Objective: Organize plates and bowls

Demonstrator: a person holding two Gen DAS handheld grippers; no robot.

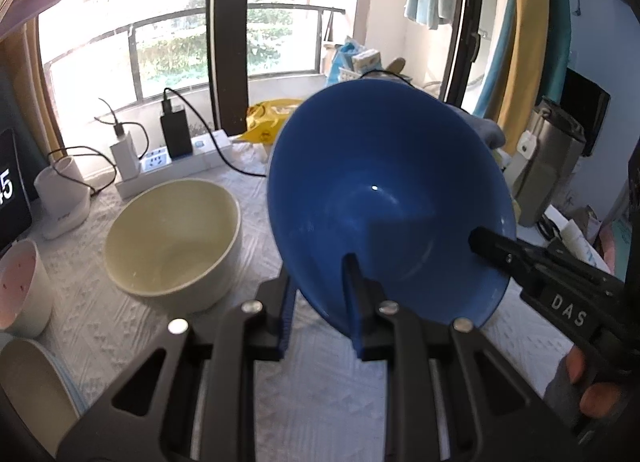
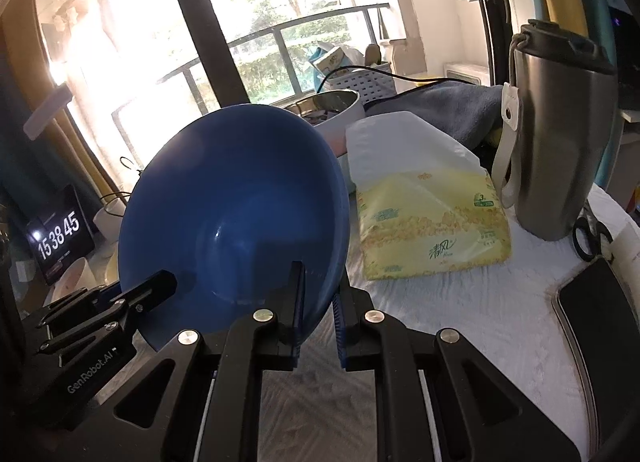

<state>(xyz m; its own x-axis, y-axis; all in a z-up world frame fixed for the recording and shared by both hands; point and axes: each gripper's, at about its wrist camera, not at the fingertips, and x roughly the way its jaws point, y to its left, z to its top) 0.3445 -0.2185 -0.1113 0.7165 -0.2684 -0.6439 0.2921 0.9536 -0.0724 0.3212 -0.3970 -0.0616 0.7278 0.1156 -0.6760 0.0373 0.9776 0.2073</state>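
Smooth round blue bowl [image 1: 384, 198] pinched by left gripper [image 1: 320, 302] and right gripper [image 2: 318, 302]

my right gripper [image 1: 480, 242] has DAS printed on its side, my left gripper [image 2: 160, 282] says GenRobot.AI, the digital clock [image 2: 60, 238] reads 15 38 45, the yellow tissue pack [image 2: 432, 230] shows 清风 and a 3 up top

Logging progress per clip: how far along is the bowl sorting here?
Midway. Both the left tongs and right tongs clamp the tilted blue bowl in the air. The cream bowl sits apart on the table; nothing visibly nested yet.
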